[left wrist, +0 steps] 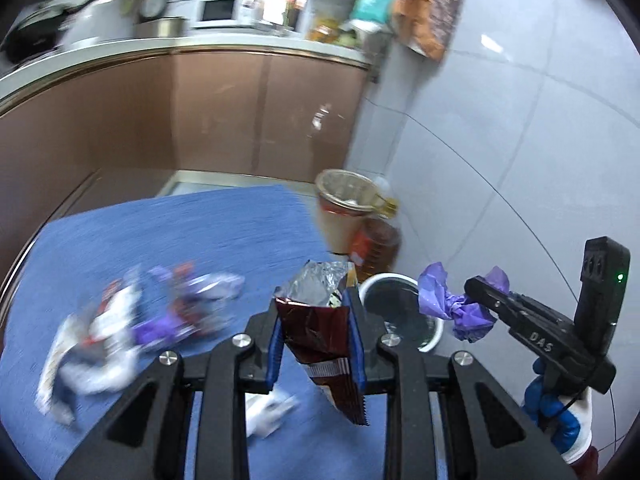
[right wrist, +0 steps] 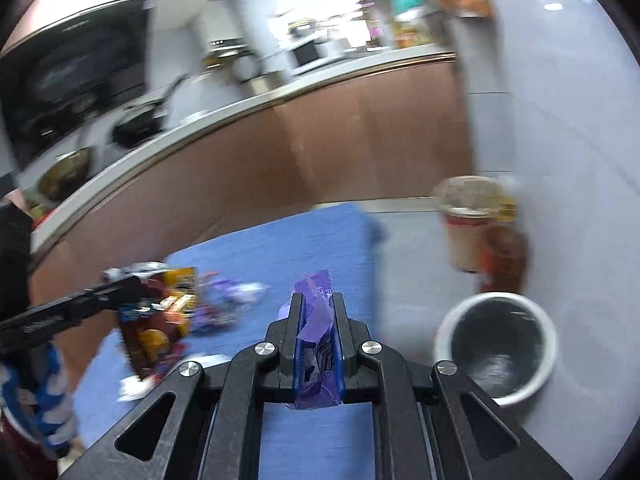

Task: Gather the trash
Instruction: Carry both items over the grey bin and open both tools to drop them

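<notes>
My left gripper (left wrist: 316,312) is shut on a dark red snack bag (left wrist: 320,344) with a foil inside, held above the blue mat (left wrist: 180,232). The bag also shows in the right wrist view (right wrist: 160,320). My right gripper (right wrist: 318,308) is shut on a crumpled purple wrapper (right wrist: 316,344), also visible in the left wrist view (left wrist: 460,304). A white trash bin (right wrist: 496,344) with a dark inside stands on the floor to the right of the mat; it also shows in the left wrist view (left wrist: 404,312). More wrappers (left wrist: 132,320) lie in a blurred heap on the mat's left.
A beige bucket (left wrist: 344,208) and an amber oil bottle (left wrist: 376,248) stand by the grey tiled wall behind the bin. Brown kitchen cabinets (left wrist: 200,112) with a cluttered counter run along the back. A white scrap (left wrist: 272,412) lies on the mat near me.
</notes>
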`<action>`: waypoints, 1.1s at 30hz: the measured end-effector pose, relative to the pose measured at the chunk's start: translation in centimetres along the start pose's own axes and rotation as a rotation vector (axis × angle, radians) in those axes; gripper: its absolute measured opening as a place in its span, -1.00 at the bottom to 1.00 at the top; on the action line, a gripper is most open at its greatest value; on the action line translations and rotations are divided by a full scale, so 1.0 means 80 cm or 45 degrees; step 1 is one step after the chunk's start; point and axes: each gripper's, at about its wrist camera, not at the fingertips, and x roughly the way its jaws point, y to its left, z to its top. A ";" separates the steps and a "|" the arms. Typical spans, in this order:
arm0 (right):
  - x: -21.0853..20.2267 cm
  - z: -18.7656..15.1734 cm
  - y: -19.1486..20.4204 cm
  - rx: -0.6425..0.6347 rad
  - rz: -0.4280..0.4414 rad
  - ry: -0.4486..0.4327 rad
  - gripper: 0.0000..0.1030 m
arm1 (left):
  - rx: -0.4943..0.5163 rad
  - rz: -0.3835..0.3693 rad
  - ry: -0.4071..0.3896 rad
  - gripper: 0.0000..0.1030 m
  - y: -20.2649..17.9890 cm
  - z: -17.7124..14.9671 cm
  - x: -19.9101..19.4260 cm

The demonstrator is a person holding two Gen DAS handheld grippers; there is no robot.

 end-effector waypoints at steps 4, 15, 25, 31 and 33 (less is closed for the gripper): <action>0.011 0.000 -0.077 0.086 -0.198 -0.002 -0.78 | 0.087 -0.086 0.084 -0.50 -0.061 0.026 0.082; 0.100 -0.024 -0.214 0.189 -0.476 0.121 -0.77 | 0.145 -0.125 0.313 -0.47 -0.147 0.051 0.308; 0.154 -0.033 -0.276 0.198 -0.608 0.183 -0.33 | 0.104 -0.141 0.401 -0.07 -0.167 0.039 0.396; 0.145 -0.037 -0.281 0.228 -0.636 0.171 -0.17 | 0.060 -0.176 0.406 -0.03 -0.157 0.043 0.392; 0.138 -0.034 -0.276 0.236 -0.630 0.158 -0.16 | 0.056 -0.177 0.384 -0.03 -0.155 0.047 0.380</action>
